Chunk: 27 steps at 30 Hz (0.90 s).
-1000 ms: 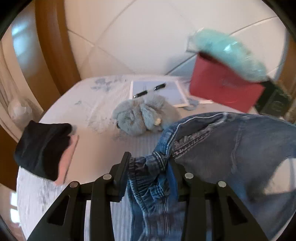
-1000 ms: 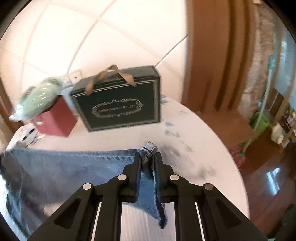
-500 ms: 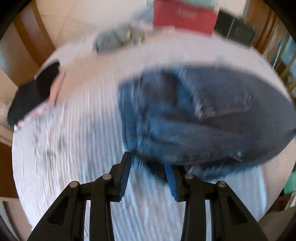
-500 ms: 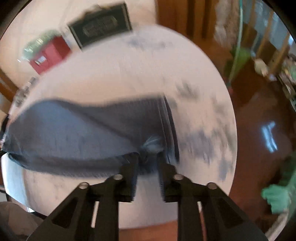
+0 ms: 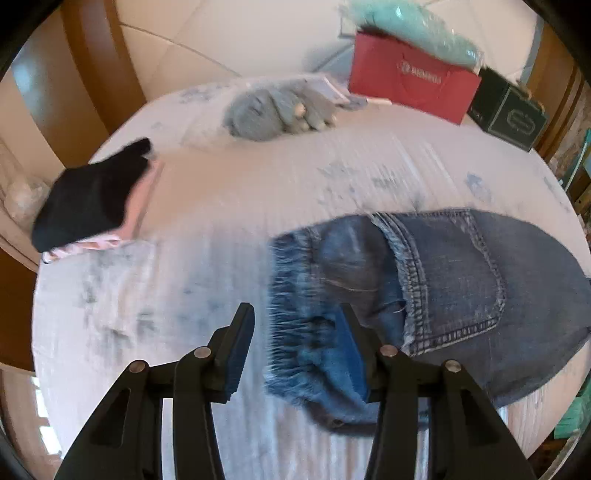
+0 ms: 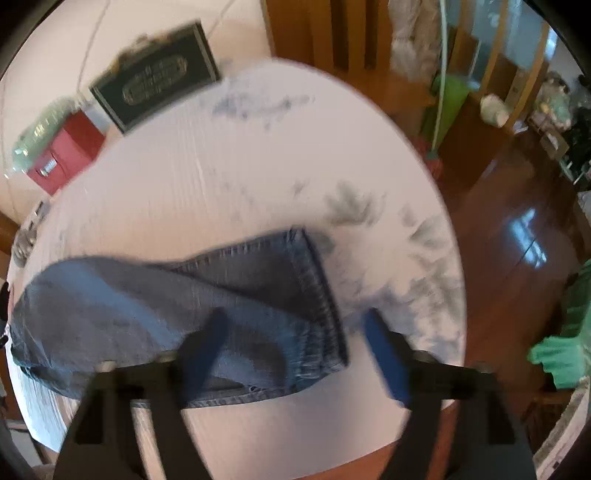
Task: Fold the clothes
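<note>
Lying flat on the round table's white, grey-blotched cloth [image 5: 229,206], the blue denim garment [image 5: 454,280] stretches along the near edge, its fringed, frayed end toward the left and its stitched hem [image 6: 317,291] toward the right edge. In the left wrist view the left gripper [image 5: 295,325] stands spread, gripping nothing; its right finger [image 5: 354,350] overlaps the frayed end, whether touching or just above I cannot tell, while the other finger is over bare cloth beside the garment. In the right wrist view the right gripper [image 6: 295,332] is also spread wide and empty, blurred, its left finger [image 6: 203,347] over the denim and the other just past the hem, over the cloth near the table's edge.

Farther out, a grey plush toy [image 5: 277,110] lies toward the far edge. A black cloth on a pink folded piece [image 5: 92,199] sits at the left edge. At the far right edge stand a red paper bag [image 5: 410,85] topped by a mint-green bundle in clear wrap [image 5: 413,29], and just beside it a dark green gift box [image 5: 509,114].
</note>
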Each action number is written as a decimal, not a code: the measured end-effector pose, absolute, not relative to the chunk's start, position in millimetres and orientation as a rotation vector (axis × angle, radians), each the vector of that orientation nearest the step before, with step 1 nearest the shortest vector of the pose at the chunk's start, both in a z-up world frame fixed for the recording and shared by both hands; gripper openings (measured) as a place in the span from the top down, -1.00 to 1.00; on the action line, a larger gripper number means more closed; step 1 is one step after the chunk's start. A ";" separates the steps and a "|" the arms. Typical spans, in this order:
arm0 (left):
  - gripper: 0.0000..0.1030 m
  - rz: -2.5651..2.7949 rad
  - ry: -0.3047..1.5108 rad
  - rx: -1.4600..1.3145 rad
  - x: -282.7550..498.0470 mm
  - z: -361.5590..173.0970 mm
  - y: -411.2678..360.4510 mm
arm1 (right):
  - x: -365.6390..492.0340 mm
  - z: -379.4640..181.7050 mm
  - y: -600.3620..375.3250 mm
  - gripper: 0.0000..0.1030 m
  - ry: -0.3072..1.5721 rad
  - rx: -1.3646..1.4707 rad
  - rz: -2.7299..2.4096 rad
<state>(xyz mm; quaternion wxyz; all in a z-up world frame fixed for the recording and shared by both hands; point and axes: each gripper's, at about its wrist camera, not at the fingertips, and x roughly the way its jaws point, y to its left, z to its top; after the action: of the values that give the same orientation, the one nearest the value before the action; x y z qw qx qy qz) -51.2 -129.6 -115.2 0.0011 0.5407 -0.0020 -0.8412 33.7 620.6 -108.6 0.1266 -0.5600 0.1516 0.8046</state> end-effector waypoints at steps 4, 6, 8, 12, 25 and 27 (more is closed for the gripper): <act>0.10 -2.579 -0.010 1.763 -57.0 -149.1 -124.3 | 25.7 -103.0 610.6 0.37 0.395 -1.608 2.357; 0.10 -2.571 -0.053 1.767 -54.8 -155.9 -119.8 | 21.0 -93.6 605.3 0.85 0.366 -1.573 2.380; 0.10 -2.569 -0.069 1.766 -54.6 -158.6 -120.4 | 16.3 -84.2 599.9 0.86 0.336 -1.539 2.401; 0.10 -2.565 -0.062 1.771 -53.3 -158.8 -122.3 | 27.9 -32.1 593.1 0.86 0.295 -1.317 2.537; 0.03 -2.555 -0.134 1.776 -51.3 -167.2 -118.7 | 89.9 -118.8 629.7 -0.13 0.408 -1.643 2.196; 0.02 -2.546 -0.132 1.777 -51.7 -167.9 -118.4 | 88.5 -113.1 633.7 -0.29 0.460 -1.569 2.227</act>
<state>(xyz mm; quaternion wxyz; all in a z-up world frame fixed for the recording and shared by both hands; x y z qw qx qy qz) -51.7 -118.4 -167.9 0.0171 0.5717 -0.0426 -0.8192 88.5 633.7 -113.1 0.1884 -0.5578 0.1636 0.7916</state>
